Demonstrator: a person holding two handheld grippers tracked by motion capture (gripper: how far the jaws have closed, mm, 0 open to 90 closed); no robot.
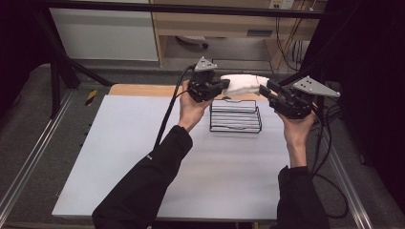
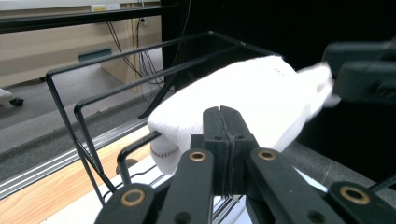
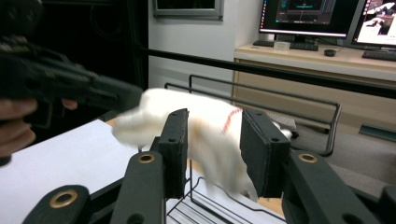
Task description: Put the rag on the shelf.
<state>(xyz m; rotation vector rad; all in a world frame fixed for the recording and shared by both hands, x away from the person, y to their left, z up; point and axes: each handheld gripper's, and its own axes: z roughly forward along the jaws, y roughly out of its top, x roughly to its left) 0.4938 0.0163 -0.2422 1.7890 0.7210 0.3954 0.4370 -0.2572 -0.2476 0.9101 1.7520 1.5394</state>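
The left claw [image 1: 222, 86] is pinched tight on one end of the white cloth [image 1: 243, 85], held in the air above the black wire rack [image 1: 235, 117] on the worktop [image 1: 143, 152]. The right claw [image 1: 265, 89] stands partly open, the cloth's other end loose between its pads.

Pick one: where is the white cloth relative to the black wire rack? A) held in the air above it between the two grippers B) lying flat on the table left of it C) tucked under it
A: in the high view the white cloth hangs above the black wire rack, spanning from the left gripper to the right gripper.
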